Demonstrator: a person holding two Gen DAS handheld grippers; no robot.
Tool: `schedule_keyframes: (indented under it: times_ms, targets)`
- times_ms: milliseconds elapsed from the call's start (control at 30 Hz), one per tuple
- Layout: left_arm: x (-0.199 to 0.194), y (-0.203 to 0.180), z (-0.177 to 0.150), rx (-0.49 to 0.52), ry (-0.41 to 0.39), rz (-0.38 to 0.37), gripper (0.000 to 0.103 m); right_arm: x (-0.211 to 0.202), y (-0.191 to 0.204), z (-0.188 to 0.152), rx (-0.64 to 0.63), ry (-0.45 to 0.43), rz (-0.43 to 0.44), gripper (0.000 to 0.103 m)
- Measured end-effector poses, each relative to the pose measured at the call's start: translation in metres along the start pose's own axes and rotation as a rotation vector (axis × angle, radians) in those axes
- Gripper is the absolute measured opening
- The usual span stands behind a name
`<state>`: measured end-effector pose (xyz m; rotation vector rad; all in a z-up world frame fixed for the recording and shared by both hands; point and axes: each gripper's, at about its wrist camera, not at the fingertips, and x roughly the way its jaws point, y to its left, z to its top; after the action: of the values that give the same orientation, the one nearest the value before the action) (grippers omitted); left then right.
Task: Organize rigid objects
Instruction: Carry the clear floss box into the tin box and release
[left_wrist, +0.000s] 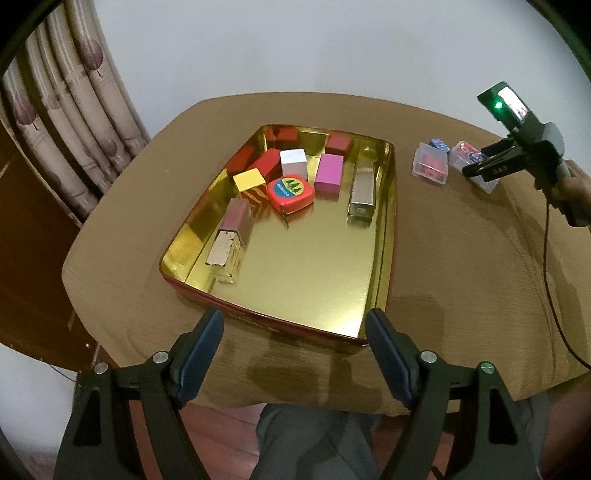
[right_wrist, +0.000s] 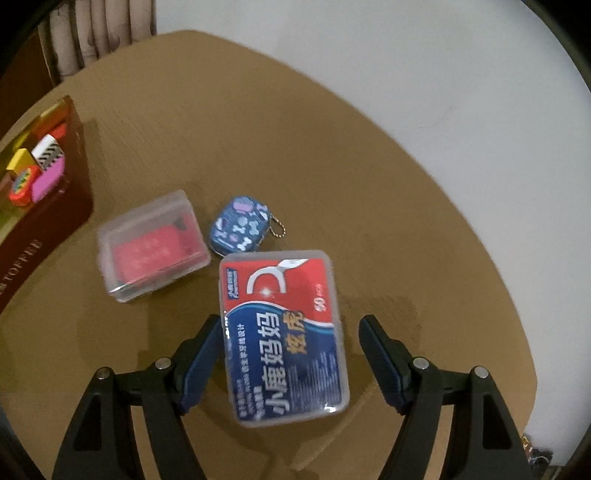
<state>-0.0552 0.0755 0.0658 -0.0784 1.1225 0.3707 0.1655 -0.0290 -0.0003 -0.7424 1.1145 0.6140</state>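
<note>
Low in the right wrist view, the right gripper (right_wrist: 288, 354) straddles the floss box (right_wrist: 282, 338) with jaws apart — seemingly lined up to grab it for the tin (left_wrist: 384, 206) — while the left gripper (left_wrist: 295, 350), also wide, hangs empty at the tin's near rim.

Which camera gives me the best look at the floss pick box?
The right wrist view: the floss pick box fills the frame centre, label readable, between the open right gripper. The left wrist view shows only part of it, far off behind that gripper.
</note>
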Motion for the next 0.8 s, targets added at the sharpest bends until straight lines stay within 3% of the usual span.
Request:
schedule_keyframes:
  times_ms: [67,133,267,400,500,633,733,800]
  targets:
    - [0.001,0.002,0.0,-0.007,0.004,0.007,0.076,0.009,-0.006,0.001,0.039,0.02,0.047,0.076]
    - [0.0,0.005,-0.001,-0.014,0.003,0.013,0.076,0.006,-0.017,-0.002,0.115,-0.017,0.097,0.064]
    - [-0.006,0.02,-0.007,-0.046,0.001,0.024,0.076,-0.02,-0.024,-0.019,0.223,-0.078,0.089,0.064]
    - [-0.009,0.035,-0.015,-0.083,0.01,0.032,0.076,-0.079,-0.01,-0.026,0.343,-0.19,0.27,0.064]
    - [-0.011,0.042,-0.024,-0.093,0.024,0.037,0.076,-0.117,0.025,-0.009,0.375,-0.213,0.45,0.064]
    - [-0.025,0.053,-0.037,-0.097,0.001,0.061,0.076,-0.132,0.101,0.019,0.305,-0.146,0.565,0.064]
    - [-0.036,0.064,-0.046,-0.095,-0.03,0.095,0.076,-0.12,0.163,0.031,0.259,-0.088,0.562,0.064]
    - [-0.037,0.072,-0.051,-0.101,-0.029,0.086,0.079,-0.106,0.183,0.036,0.27,-0.046,0.571,0.064]
